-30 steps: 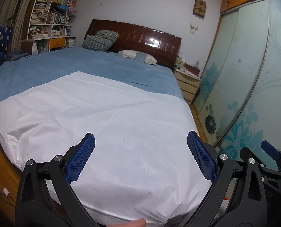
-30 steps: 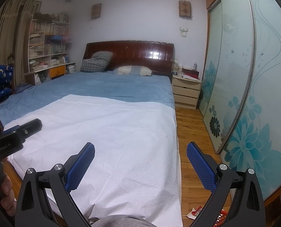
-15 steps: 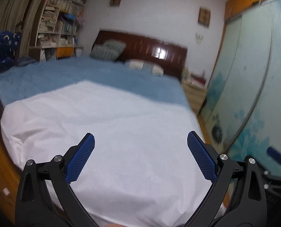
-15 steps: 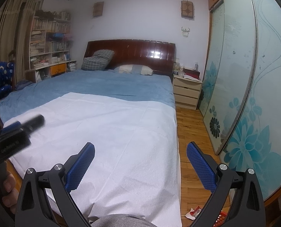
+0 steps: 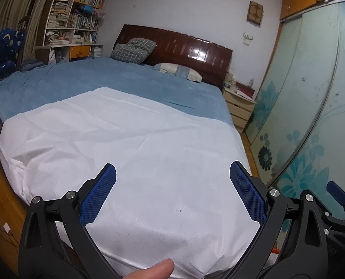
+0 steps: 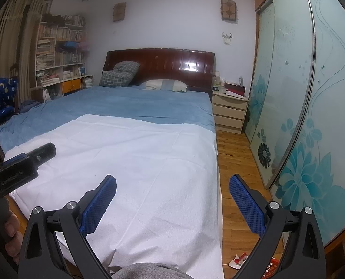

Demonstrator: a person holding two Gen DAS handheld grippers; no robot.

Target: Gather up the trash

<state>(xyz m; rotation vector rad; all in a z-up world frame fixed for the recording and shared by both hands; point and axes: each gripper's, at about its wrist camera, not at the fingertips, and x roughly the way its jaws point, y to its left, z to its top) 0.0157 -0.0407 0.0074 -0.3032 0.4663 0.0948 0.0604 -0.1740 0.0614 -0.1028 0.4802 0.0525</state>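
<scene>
With both your left gripper [image 5: 172, 193] and right gripper [image 6: 172, 196] spread empty above the bed [image 6: 137, 162], you could overlook the wrapper [image 6: 240, 259] on the floor [image 6: 237, 153] beside the red basket [image 6: 271, 270].

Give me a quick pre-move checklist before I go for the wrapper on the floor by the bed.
1. Left gripper open and empty: ok.
2. Right gripper open and empty: ok.
3. Trash located: ok, a red and white wrapper lies on the wooden floor beside the bed's foot.
4. Bin located: cannot tell; only a corner of a red basket shows behind the right finger.
5. Other trash on the white sheet: cannot tell; only tiny dark specks show.
6. Right gripper aimed at the wrapper: not ok, it points along the bed.
</scene>
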